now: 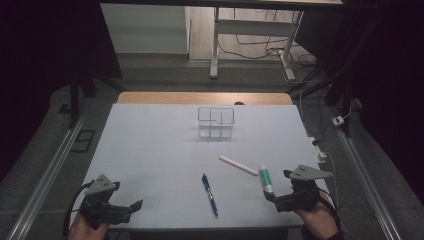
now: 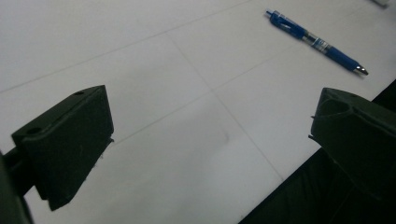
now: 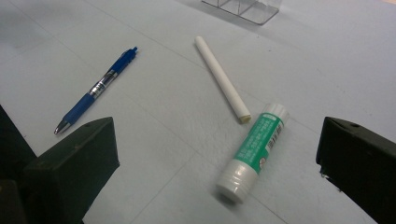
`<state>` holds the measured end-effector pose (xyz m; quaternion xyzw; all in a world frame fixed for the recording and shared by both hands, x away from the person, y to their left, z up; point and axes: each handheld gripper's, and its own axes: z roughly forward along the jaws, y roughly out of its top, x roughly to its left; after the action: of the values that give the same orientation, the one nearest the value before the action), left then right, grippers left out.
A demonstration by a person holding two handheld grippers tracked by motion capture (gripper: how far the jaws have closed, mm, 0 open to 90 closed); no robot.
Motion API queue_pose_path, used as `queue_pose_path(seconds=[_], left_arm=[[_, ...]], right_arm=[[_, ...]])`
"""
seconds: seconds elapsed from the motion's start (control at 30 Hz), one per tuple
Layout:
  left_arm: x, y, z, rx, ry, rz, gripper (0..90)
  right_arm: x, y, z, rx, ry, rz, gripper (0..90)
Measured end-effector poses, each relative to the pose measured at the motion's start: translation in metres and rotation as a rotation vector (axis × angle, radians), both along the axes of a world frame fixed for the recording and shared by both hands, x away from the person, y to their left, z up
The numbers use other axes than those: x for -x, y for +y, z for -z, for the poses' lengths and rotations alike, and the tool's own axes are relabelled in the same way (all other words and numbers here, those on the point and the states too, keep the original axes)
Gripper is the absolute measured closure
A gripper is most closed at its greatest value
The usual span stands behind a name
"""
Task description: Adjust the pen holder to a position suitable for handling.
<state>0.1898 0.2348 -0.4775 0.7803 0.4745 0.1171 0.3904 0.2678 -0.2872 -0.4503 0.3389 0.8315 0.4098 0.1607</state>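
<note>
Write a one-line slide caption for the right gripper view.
Open right gripper poised over a green-and-white glue stick, with a white stick and blue pen lying beyond on the white table.

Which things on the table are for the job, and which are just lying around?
For the job:
glue stick, just ahead of the open right gripper

Lying about for now:
blue pen
white stick
clear box
open left gripper

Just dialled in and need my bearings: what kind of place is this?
Probably a lab or office recording bench: a white-covered table holding a clear organizer, pen and glue stick, with desk legs and loose cables behind.
</note>
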Motion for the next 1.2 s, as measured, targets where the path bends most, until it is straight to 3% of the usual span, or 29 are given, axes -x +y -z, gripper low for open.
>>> queue_pose_path(seconds=[0.27,0.57,0.9,1.0,1.2], left_arm=[[-0.010,-0.008,0.002,0.000,0.001,0.021,0.0],[-0.027,-0.020,0.004,0.001,0.023,0.059,0.0],[-0.048,-0.029,0.005,0.025,0.004,0.126,0.0],[-0.054,-0.033,0.005,0.034,-0.016,0.149,0.0],[-0.066,-0.041,0.005,0.051,-0.019,0.172,0.0]], right_arm=[[-0.010,0.008,-0.002,-0.006,-0.008,-0.012,0.0],[-0.023,0.016,0.001,-0.023,0.033,-0.033,0.0],[-0.039,0.028,0.006,-0.011,0.058,-0.051,0.0],[-0.043,0.031,0.007,-0.012,0.056,-0.057,0.0],[-0.052,0.038,0.005,-0.021,0.044,-0.061,0.0]])
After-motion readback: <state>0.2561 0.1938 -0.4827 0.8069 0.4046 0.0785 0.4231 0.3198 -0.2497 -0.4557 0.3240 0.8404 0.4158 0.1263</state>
